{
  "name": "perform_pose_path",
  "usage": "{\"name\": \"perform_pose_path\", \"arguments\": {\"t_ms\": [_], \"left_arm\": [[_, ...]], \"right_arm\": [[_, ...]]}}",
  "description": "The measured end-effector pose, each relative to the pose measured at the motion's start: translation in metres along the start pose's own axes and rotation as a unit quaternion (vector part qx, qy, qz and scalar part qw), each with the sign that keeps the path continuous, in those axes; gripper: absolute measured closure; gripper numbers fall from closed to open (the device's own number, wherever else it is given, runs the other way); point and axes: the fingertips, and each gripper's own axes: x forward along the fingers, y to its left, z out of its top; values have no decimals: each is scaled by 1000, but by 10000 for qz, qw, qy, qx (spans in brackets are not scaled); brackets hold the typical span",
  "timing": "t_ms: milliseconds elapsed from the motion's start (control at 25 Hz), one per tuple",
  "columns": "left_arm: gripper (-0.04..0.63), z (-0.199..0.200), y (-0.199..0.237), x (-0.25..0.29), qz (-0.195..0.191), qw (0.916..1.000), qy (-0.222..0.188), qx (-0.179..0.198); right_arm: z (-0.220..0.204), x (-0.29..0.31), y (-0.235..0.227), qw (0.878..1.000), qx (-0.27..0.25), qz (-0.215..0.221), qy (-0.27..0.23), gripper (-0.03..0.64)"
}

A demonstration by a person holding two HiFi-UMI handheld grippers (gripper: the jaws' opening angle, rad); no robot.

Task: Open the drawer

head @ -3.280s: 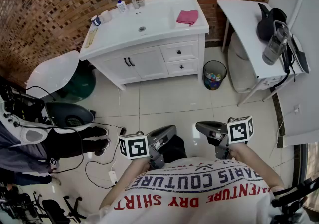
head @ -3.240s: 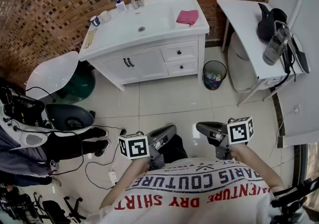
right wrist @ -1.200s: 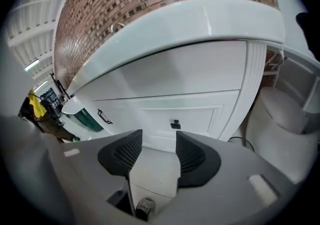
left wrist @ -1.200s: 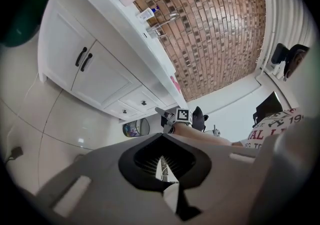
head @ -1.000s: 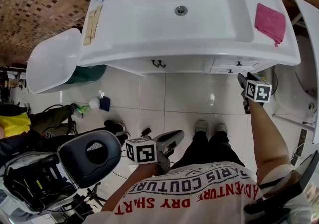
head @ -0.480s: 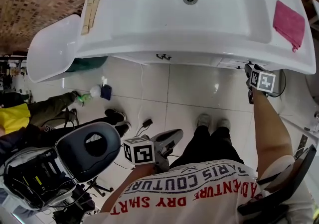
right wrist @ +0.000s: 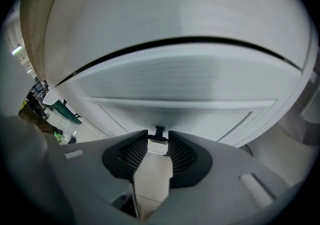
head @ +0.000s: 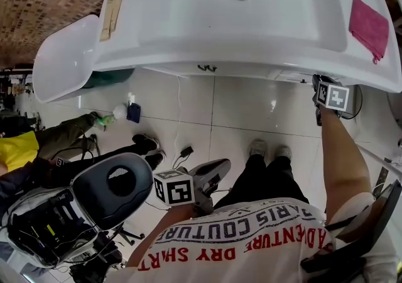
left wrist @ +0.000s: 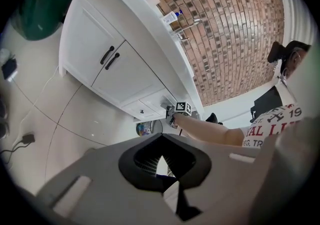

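Drawer [right wrist: 190,86], shut under the right end of the counter [head: 188,55], is sitting with its knob [right wrist: 160,132] between the fingers of your right gripper [right wrist: 157,138], which are just closing onto it, while your left gripper [left wrist: 161,141] is hanging at your side, fingers pressing together on nothing.

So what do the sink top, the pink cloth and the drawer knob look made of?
Sink top: glossy white, likely ceramic or cast resin, judging by its smooth sheen.
Pink cloth: soft fabric, matte, lying limp.
Drawer knob: dark, perhaps metal; too small and blurred to be sure.
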Motion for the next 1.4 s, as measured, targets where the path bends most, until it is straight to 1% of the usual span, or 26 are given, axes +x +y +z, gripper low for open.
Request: {"name": "perform_pose_path", "arguments": {"t_ms": [160,320,440,800,1080,1400], "left_arm": [[617,-1,-1,0,-5,10000,57,50],[617,-5,-2,2,-41,9999,126,85],[617,-6,-2,2,-56,9999,127,97],[617,-14,-14,4,-160,9994,162,280],[617,-29,-25,10,-244,9983,356,384],[617,-35,-46,23,-361,9960,535,624]], "right_arm": [[6,-2,2,9998,-30,32,-168,488],[-4,-2,0,9999,126,28,-31,489],[-12,-6,2,9999,145,39,-48,489],[-57,-28,9,9998,134,135,-70,489],[-97,-49,18,9996,56,258,74,488],[-134,-71,24,9993,133,336,79,488]]}}
